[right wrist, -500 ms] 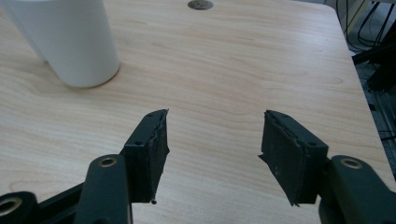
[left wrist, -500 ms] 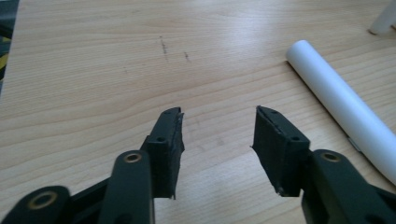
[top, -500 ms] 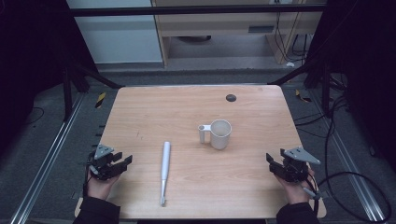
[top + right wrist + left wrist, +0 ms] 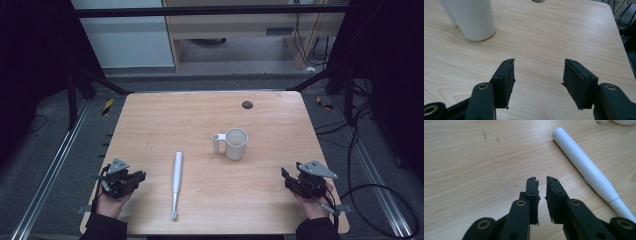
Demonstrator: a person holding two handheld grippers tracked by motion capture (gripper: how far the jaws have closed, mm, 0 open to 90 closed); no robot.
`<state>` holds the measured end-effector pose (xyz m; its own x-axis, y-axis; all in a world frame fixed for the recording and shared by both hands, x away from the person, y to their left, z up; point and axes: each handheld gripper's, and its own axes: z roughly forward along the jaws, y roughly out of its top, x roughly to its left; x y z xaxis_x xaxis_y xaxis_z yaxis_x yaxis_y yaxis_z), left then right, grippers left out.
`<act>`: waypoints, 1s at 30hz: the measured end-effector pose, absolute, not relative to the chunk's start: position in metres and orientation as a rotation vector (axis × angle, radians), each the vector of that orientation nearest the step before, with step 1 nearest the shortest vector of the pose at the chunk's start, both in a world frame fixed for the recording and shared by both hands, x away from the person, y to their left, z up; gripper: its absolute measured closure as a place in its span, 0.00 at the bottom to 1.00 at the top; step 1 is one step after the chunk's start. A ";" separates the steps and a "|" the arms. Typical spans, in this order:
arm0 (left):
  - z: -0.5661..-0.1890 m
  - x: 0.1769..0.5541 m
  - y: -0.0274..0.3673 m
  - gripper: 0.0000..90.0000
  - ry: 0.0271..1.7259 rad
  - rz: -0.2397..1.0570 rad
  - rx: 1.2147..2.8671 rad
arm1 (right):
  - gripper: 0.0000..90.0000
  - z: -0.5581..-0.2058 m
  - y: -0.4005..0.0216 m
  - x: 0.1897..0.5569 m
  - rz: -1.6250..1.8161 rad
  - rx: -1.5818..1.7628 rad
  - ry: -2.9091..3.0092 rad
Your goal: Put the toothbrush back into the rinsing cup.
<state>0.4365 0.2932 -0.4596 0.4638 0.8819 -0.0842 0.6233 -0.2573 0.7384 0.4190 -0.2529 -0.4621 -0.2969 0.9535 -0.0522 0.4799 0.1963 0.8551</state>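
Observation:
A white mug (image 4: pixel 236 144) stands upright right of the table's middle, its handle pointing left. A long white tapered stick (image 4: pixel 176 177) lies flat left of centre, thin end toward the near edge. My left gripper (image 4: pixel 141 176) rests at the near left corner, held by a hand and pointing right toward the stick. In the left gripper view its jaws (image 4: pixel 542 180) are nearly together with a narrow gap and nothing in it, and the stick (image 4: pixel 584 167) lies to their right. My right gripper (image 4: pixel 286 179) sits at the near right. It stands open and empty (image 4: pixel 539 62), with the mug (image 4: pixel 474 20) ahead to the left.
The wooden table (image 4: pixel 190 120) has a small dark round hole (image 4: pixel 247 104) near its far edge. Metal rails and black frame legs run along both sides. Cables lie on the floor at the right. A low shelf stands beyond the table.

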 end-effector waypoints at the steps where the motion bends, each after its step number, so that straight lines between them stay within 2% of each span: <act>1: -0.460 0.436 0.292 0.89 1.247 0.449 1.994 | 0.47 -0.462 -0.253 0.419 1.009 1.340 1.874; 6: -0.463 0.434 0.284 0.98 1.223 0.410 2.044 | 0.47 -0.464 -0.253 0.420 1.007 1.341 1.886; 30: -0.475 0.426 0.243 0.99 1.069 0.259 2.236 | 0.45 -0.468 -0.254 0.422 0.989 1.329 1.910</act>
